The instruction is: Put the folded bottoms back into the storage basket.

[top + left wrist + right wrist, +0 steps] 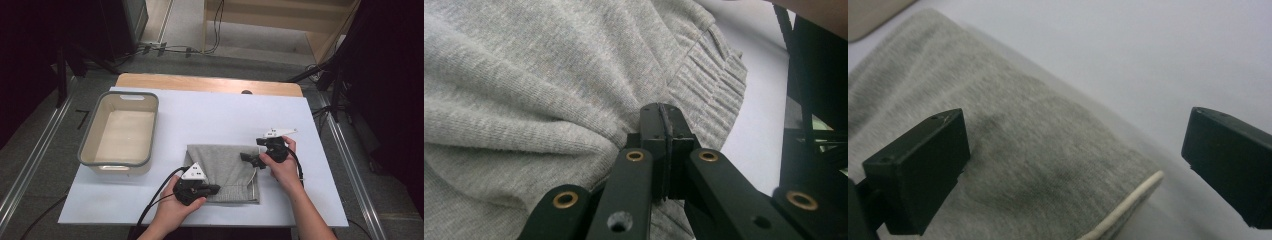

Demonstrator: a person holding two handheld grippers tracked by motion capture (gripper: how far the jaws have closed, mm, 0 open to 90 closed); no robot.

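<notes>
A: 2 hand-held grippers are at work on 1 folded grey garment (227,170), which lies flat on the white counter (210,115), toward its near edge and right of the middle.

B: What is the left hand-held gripper (212,189) doing?

A: Its jaws are pressed together at the garment's near edge, beside the ribbed waistband (709,85). In the left gripper view the knit bunches up against the closed tips, and grey fabric sits tight around them, so it is pinching the cloth.

B: And the right hand-held gripper (246,157)?

A: It is spread wide. In the right gripper view its 2 black pads stand well apart, 1 over the grey fabric and 1 over bare counter, with the garment's right edge and a pale drawcord (1120,207) between them. Neither pad presses on the cloth.

B: Anything else on the counter?

A: 1 grey-rimmed basin (87,132) stands at the left, well apart from the garment.
</notes>
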